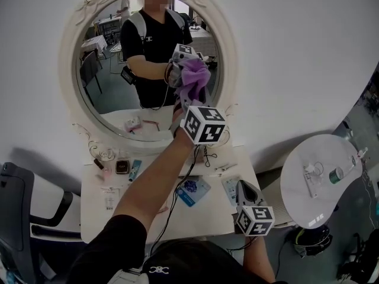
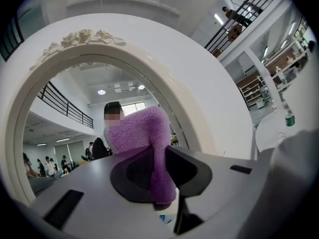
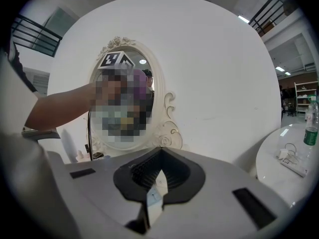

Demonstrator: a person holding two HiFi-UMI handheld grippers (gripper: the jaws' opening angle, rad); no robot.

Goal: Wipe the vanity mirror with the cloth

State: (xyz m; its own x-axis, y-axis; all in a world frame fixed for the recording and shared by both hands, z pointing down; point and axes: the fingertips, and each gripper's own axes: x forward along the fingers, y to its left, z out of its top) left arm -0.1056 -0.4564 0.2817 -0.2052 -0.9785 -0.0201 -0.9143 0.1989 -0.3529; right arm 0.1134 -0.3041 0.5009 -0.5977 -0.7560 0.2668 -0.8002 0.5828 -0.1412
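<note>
An oval vanity mirror (image 1: pixel 118 93) in an ornate white frame (image 1: pixel 228 52) hangs on the wall above a white vanity table (image 1: pixel 213 209). My left gripper (image 1: pixel 190 94) is raised to the right half of the glass and shut on a fluffy purple cloth (image 1: pixel 196 76), which rests against the mirror. In the left gripper view the cloth (image 2: pixel 144 136) bulges out between the shut jaws of the left gripper (image 2: pixel 160 178), with the frame (image 2: pixel 164 73) right behind it. My right gripper (image 1: pixel 247 195) hangs low over the table's right edge. In its own view the right gripper (image 3: pixel 158 176) is shut and holds nothing.
Small bottles (image 1: pixel 122 165), a tube (image 1: pixel 135 169) and blue packets (image 1: pixel 190 189) lie on the vanity table. A round white side table (image 1: pixel 308 200) with a bottle (image 1: pixel 339 174) stands to the right. A grey chair (image 1: pixel 18 206) stands at the left.
</note>
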